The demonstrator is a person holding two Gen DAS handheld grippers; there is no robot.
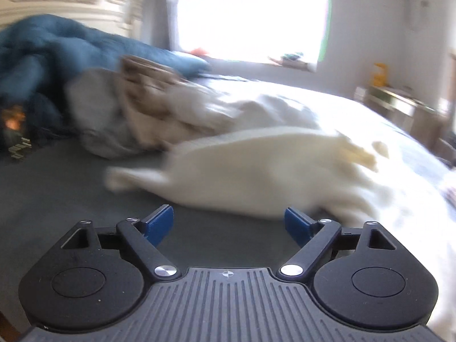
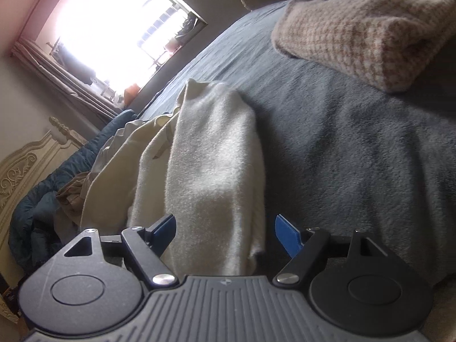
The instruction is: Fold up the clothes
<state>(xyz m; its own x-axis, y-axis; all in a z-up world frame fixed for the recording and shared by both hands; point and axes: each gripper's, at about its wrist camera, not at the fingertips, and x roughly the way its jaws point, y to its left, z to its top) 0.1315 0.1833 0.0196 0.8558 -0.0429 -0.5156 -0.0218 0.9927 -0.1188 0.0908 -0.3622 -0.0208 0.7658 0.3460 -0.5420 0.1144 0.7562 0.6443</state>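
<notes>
Two wrist views over a bed (image 2: 356,148) covered in grey fleece. The left tool (image 1: 229,222) hangs with its jaws spread wide and nothing between them; a cream garment (image 1: 256,171) lies crumpled just ahead of it, motion-blurred, with a heap of grey and tan clothes (image 1: 128,114) further ahead and to its left. The right tool (image 2: 225,233) is likewise spread open, rolled to one side; a long fold of the same cream garment (image 2: 211,156) runs between its blue fingers (image 2: 164,229), apparently touched by neither. A checked garment (image 2: 367,31), already lying as a folded block, sits well ahead and to the right.

The cream garment lies bunched, not flat, so the step in hand is judged to be taking hold of it. A good grasp would close on a single edge or corner rather than the thick middle of the fold, both tools taking matching points so that the cloth can be drawn taut and spread on the bare fleece to the right of the right tool.
</notes>
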